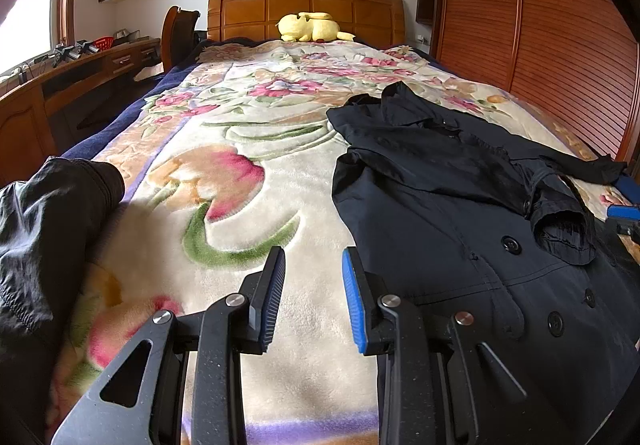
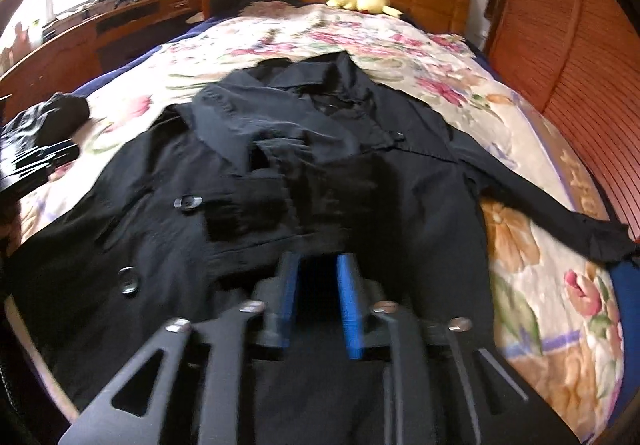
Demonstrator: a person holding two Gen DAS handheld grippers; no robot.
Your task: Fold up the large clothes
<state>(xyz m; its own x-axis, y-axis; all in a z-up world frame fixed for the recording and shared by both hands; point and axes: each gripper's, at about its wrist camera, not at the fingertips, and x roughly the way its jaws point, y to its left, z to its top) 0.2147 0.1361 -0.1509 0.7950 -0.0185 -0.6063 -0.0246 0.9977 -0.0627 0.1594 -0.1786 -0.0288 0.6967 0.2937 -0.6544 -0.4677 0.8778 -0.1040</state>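
A black double-breasted coat [image 1: 452,205] lies face up on the floral blanket [image 1: 248,149], collar toward the headboard. One sleeve is folded across its chest, the other sleeve [image 2: 560,213] stretches out to the right. My left gripper [image 1: 314,269] is open and empty, just left of the coat's edge above the blanket. My right gripper [image 2: 318,265] is open and empty over the coat's [image 2: 320,165] lower front, below the folded sleeve cuff. The right wrist view is blurred by motion.
A second black garment [image 1: 48,221] lies bunched at the bed's left edge. A yellow plush toy [image 1: 310,27] rests by the wooden headboard. A wooden desk [image 1: 76,73] runs along the left and a slatted wardrobe [image 1: 560,33] along the right.
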